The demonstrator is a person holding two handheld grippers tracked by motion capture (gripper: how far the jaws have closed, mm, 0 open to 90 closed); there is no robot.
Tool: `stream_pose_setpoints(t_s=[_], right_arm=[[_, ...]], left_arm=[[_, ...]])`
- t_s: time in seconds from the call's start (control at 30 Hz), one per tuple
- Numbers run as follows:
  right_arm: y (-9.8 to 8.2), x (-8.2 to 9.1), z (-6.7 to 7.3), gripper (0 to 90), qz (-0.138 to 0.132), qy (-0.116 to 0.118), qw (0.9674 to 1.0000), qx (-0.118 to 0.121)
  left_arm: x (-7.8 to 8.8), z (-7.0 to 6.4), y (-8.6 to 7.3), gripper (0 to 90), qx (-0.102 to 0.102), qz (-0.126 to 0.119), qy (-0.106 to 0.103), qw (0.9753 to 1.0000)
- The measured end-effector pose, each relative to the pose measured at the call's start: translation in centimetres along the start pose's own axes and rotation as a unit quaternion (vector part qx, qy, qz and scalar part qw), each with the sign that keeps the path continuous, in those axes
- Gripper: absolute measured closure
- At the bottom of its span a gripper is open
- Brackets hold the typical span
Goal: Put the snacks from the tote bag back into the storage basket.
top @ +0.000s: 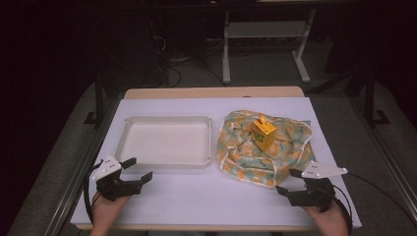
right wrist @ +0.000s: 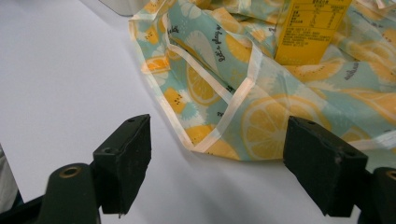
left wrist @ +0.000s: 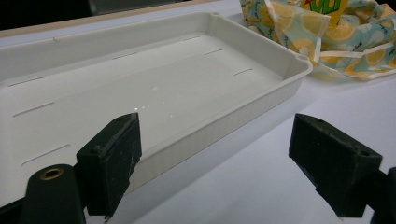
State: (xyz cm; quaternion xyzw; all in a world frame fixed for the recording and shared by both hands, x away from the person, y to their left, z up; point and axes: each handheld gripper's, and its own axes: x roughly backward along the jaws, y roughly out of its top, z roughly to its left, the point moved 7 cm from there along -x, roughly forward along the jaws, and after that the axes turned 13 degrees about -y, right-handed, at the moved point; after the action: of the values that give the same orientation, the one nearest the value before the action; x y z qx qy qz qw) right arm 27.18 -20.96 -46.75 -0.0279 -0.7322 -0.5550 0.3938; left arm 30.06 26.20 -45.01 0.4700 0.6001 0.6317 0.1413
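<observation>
A crumpled cloth bag with a lemon print (top: 265, 147) lies on the right half of the white table, and a small yellow carton (top: 263, 132) stands upright on it. The cloth (right wrist: 261, 93) and the carton's lower part (right wrist: 310, 32) fill the far side of the right gripper view. A shallow white tray (top: 167, 162) rests empty at centre left; its near rim (left wrist: 233, 116) runs just beyond the left jaws. My left gripper (top: 139, 168) is open, off the tray's near left corner. My right gripper (top: 288, 182) is open too, just short of the cloth's near edge, nothing between its jaws.
The table's front edge (top: 196, 227) runs just under both hands. A wooden strip (top: 211, 92) borders the far side. Beyond it stand a dark floor and the metal legs of another table (top: 226, 49).
</observation>
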Motion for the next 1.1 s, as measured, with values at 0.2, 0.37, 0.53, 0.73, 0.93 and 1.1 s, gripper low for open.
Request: stream_pose_setpoints(t_s=[0.2,0.37,0.53,0.73,0.93,1.1], right_arm=[[0.0,0.0,0.0,23.0,0.001,-0.003,1.0000,-0.001],[0.0,0.1,0.0,23.0,-0.001,-0.004,1.0000,-0.001],[0.3,0.2,0.0,22.9,-0.004,-0.007,1.0000,-0.001],[1.0,0.1,-0.4,21.5,0.006,0.001,1.0000,-0.004],[2.5,0.2,-0.7,20.0,0.009,0.008,0.9999,-0.002],[3.6,-0.1,-0.9,20.0,0.009,0.006,0.9999,0.006]], left_arm=[[0.0,-0.1,0.0,16.5,0.001,-0.002,0.000,1.0000],[0.1,-0.1,0.0,16.5,0.002,-0.003,-0.001,1.0000],[0.2,-0.1,-0.1,16.5,0.000,-0.001,0.000,1.0000],[0.4,-0.1,-0.1,16.4,0.003,-0.007,0.000,1.0000],[0.6,0.3,-0.2,16.4,0.011,-0.008,0.001,0.9999],[0.7,0.4,-0.1,16.4,0.014,-0.013,0.001,0.9998]])
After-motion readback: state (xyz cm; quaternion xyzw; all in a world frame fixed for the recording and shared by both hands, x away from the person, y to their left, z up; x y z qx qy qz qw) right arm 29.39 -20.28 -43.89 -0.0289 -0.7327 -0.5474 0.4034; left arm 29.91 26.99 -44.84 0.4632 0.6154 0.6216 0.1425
